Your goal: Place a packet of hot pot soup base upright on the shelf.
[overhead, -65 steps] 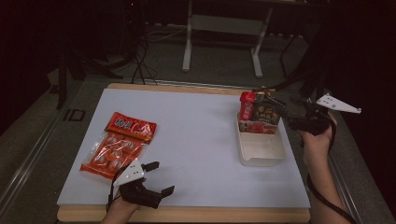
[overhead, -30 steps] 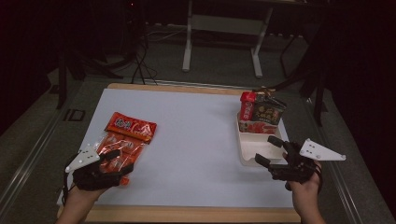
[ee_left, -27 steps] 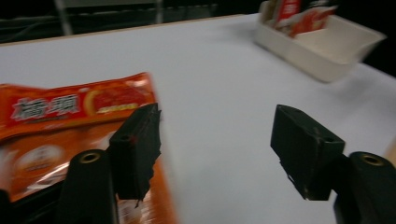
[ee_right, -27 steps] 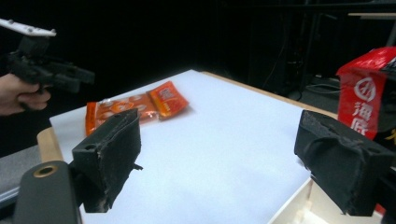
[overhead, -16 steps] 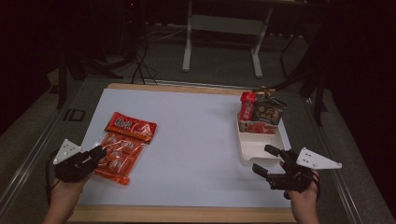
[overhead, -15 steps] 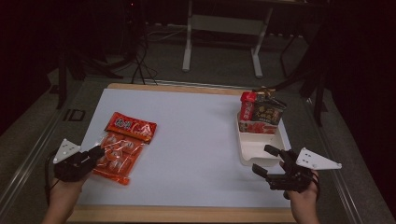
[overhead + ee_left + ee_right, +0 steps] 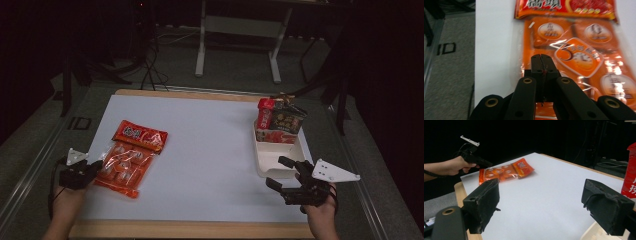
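Note:
An orange snack bag (image 7: 125, 165) with clear film lies flat at the table's front left. It also shows in the left gripper view (image 7: 579, 50) and far off in the right gripper view (image 7: 499, 173). My left gripper (image 7: 95, 167) sits at the bag's left edge. Its jaws have just been closing and now meet (image 7: 541, 60), with a thin strip of the bag's film pinched between them. My right gripper (image 7: 276, 171) hovers open near the front right, just in front of the white tray (image 7: 270, 160). Nothing is between its pads (image 7: 541, 187).
A red packet (image 7: 142, 135) lies against the orange bag's far end. Red and dark packets (image 7: 280, 122) stand in the tray's far end. The white table top (image 7: 210, 150) stretches between the two hands. Beyond the far edge stand dark floor, cables and a metal stand (image 7: 235, 25).
My left hand swung from the table's front to the bag's left edge, sank, and its jaws closed on the film. The right hand came back from the tray's far end to the front right, still open.

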{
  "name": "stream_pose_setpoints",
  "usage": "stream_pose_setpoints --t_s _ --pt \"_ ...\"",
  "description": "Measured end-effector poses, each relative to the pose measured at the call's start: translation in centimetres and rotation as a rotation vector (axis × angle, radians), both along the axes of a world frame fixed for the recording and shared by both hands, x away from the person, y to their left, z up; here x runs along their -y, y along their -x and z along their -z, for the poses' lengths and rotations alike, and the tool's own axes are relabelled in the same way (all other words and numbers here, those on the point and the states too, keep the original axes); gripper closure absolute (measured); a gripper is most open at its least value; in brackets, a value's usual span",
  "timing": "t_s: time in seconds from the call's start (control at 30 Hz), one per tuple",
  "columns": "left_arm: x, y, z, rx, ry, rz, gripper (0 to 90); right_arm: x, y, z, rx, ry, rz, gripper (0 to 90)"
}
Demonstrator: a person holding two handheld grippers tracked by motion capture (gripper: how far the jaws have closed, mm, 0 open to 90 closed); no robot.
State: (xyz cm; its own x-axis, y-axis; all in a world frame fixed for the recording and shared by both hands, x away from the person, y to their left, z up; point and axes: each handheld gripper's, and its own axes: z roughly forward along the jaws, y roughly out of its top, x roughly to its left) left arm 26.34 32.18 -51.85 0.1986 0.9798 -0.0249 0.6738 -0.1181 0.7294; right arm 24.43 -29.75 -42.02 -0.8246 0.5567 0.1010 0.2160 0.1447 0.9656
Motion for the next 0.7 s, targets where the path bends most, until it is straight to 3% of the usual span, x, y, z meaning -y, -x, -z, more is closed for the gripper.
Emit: stream_pose_setpoints --t_s 0.17,0.3,0.5,0.7 --pt "-0.3 -0.8 0.4 -0.043 -0.032 0.007 90.0 0.2 0.1 0.1 -0.006 -0.003 0.003 14.7" --pt "-0.5 -1.4 0.6 -0.073 -0.084 0.009 90.0 0.3 0.1 0.1 -0.004 -0.006 0.006 14.7" --pt "-0.9 -1.7 1.1 -0.091 -0.066 0.022 90.0 0.3 0.0 0.1 -0.008 -0.007 0.006 14.7" --pt "-0.5 -2.1 1.0 -0.1 -0.088 0.035 90.0 0.1 -0.1 0.3 -0.017 -0.003 0.0 14.7"
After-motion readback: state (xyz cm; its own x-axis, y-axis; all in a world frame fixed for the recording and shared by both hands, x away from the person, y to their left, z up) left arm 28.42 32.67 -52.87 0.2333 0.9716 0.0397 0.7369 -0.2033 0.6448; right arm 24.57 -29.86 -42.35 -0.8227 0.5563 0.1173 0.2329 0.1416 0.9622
